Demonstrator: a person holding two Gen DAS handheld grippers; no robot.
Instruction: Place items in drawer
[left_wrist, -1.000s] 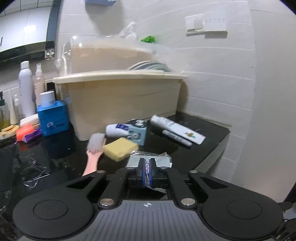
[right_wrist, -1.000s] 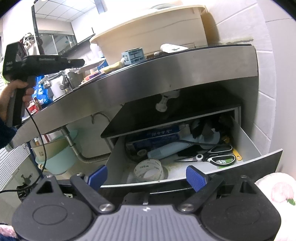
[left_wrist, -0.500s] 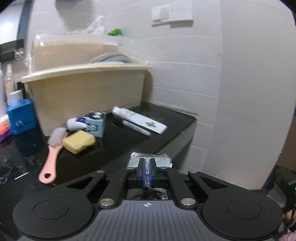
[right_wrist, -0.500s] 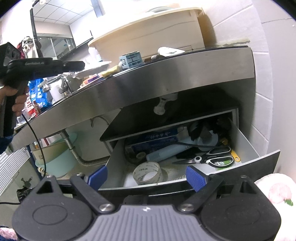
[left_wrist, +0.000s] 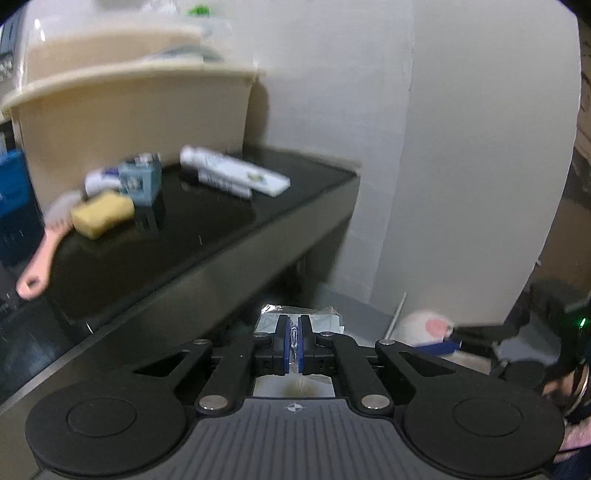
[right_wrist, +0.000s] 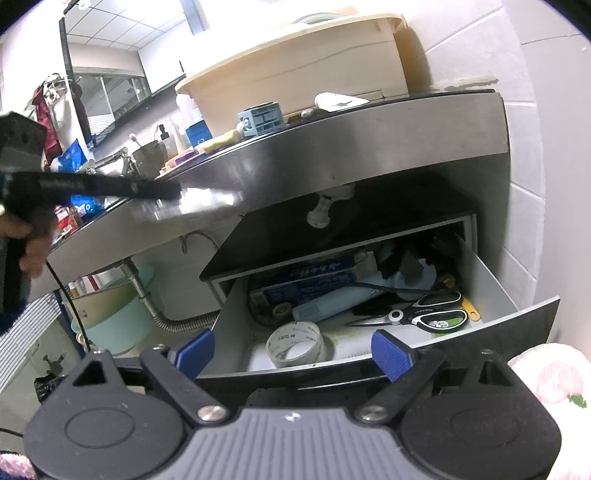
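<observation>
Your left hand-held gripper is clamped tight on a thin clear-plastic packet, its blue pads nearly meeting, the packet's flat body fanning forward past the tips. It hangs off the front edge of the desk, where a yellow sponge, a pink brush and a white tube lie well to the left. The open drawer lies below and just ahead of the packet, so the move looks to be a short drop forward and down. To the right, your right hand-held gripper stands wide open and empty, its pads straddling the drawer's front lip. Inside, a tape roll sits front left and scissors right; the bare floor between them seems the likeliest landing spot.
</observation>
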